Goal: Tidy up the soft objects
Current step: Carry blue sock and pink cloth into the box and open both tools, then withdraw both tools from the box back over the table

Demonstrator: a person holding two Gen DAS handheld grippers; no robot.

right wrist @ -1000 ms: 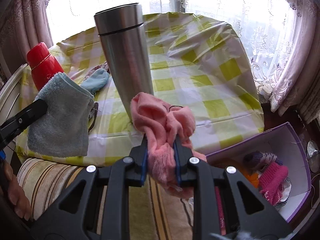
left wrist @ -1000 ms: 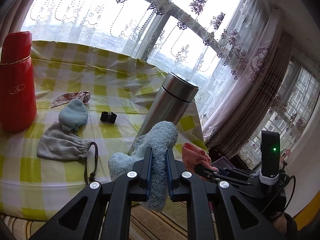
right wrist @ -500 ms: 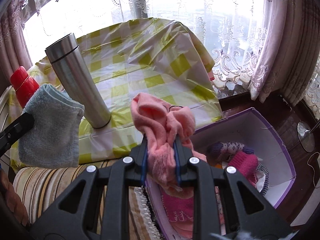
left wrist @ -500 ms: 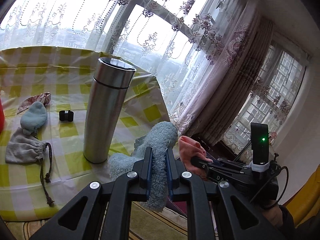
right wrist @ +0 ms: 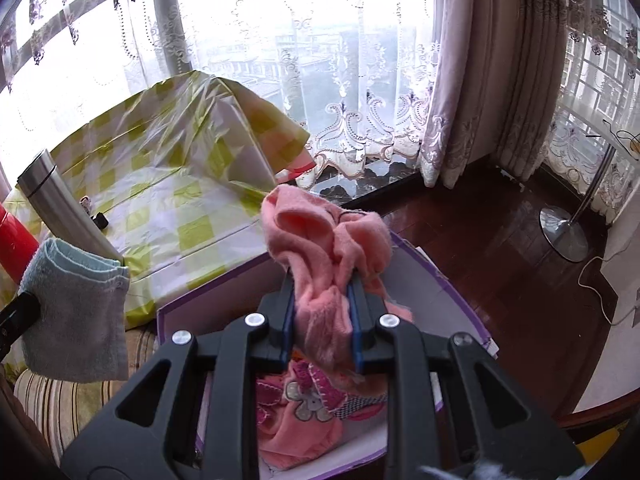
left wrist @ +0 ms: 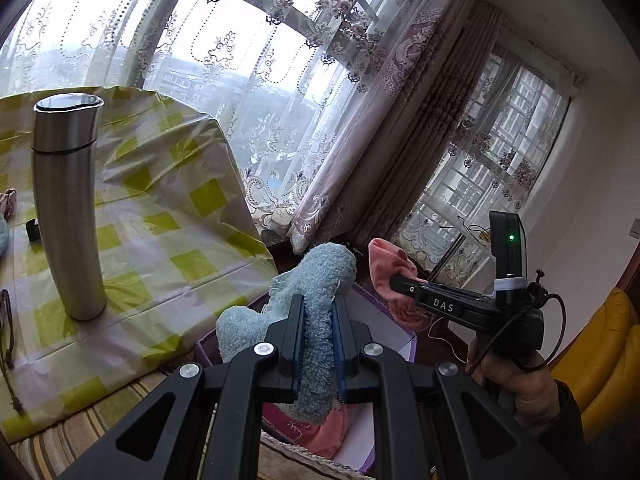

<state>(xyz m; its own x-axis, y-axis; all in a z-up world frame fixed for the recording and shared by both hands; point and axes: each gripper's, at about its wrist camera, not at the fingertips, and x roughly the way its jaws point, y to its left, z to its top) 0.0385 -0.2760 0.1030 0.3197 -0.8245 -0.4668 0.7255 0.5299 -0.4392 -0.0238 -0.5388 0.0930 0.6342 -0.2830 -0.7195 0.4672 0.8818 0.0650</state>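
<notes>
My left gripper (left wrist: 317, 312) is shut on a fluffy light blue cloth (left wrist: 320, 280), held above the near edge of a purple-rimmed box (left wrist: 400, 334). The blue cloth also hangs at the left of the right wrist view (right wrist: 76, 312). My right gripper (right wrist: 322, 292) is shut on a pink fuzzy cloth (right wrist: 324, 240), held over the open purple box (right wrist: 452, 280), which holds pink and patterned soft items (right wrist: 304, 412). The right gripper and its pink cloth (left wrist: 390, 264) show to the right in the left wrist view.
A table with a yellow-green checked cover (left wrist: 168, 216) lies to the left, with a tall steel flask (left wrist: 66, 208) and a small black object (left wrist: 33, 230). A red flask (right wrist: 12, 240) stands behind. Lace curtains (right wrist: 360, 80), dark wood floor (right wrist: 500, 240), lamp base (right wrist: 564, 232).
Both grippers have swung right, away from the table and over the purple box, each still holding its cloth. The red flask and small soft items left the left wrist view.
</notes>
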